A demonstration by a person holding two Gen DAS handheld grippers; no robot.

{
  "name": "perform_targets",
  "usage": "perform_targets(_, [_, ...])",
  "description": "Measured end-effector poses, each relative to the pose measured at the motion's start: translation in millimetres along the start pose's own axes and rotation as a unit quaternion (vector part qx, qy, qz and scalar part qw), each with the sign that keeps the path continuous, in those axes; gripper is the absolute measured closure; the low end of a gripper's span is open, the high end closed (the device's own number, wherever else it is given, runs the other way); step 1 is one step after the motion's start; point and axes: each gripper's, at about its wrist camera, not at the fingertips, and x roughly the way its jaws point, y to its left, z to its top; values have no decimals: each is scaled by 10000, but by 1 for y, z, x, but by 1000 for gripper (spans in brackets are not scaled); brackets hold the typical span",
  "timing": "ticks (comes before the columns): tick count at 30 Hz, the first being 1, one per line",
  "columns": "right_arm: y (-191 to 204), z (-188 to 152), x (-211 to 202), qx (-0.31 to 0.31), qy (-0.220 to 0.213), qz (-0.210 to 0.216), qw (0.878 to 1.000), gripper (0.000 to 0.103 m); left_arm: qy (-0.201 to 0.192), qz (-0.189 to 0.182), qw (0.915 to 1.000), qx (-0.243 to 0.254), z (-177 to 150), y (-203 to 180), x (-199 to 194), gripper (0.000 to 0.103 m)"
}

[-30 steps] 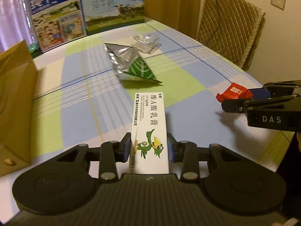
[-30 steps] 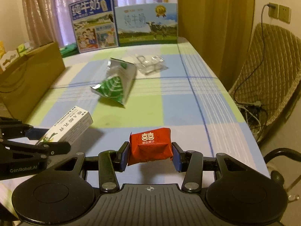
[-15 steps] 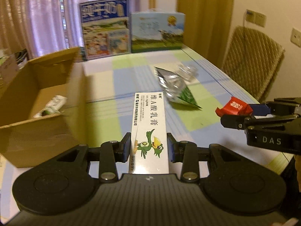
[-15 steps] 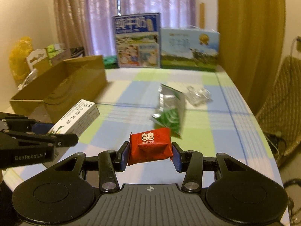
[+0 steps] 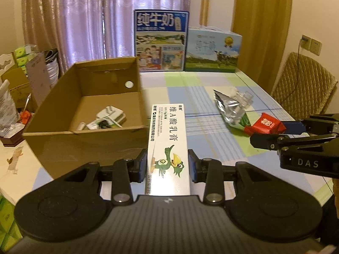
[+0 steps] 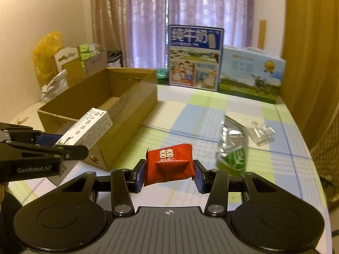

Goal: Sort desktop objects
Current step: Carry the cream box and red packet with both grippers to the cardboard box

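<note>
The left gripper [image 5: 167, 166] is clamped on a white ointment box [image 5: 168, 139] printed "维A酸乳膏" with a green cartoon bird, held above the checked tablecloth [image 5: 190, 91]. At its 10 o'clock stands an open cardboard box [image 5: 63, 139] with small packets inside. At 3 o'clock the right gripper [image 6: 169, 173], marked "DAS", is closed on a red candy [image 6: 169, 163] bearing "囍". At 1 o'clock lie a silver-green foil pouch [image 5: 231, 110] and a clear plastic wrapper [image 6: 261, 132]. At 12 o'clock, two milk cartons [image 5: 161, 42] read "纯牛奶".
</note>
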Motion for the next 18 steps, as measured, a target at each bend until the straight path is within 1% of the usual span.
perform_targets(4, [19, 13, 12, -120, -34, 201, 9997, 60, -100, 154, 9998, 55, 6, 21, -10, 70])
perform_targets(11, [57, 56, 40, -290, -268, 612, 9973, 60, -284, 572, 9979, 65, 33, 74, -18, 70])
perform_targets(15, [76, 76, 58, -361, -283, 778, 9959, 60, -335, 710, 9969, 35, 49, 101, -14, 70])
perform_targets(18, [89, 84, 72, -413, -218, 862, 9952, 60, -324, 673, 9972, -57, 60, 118, -6, 70])
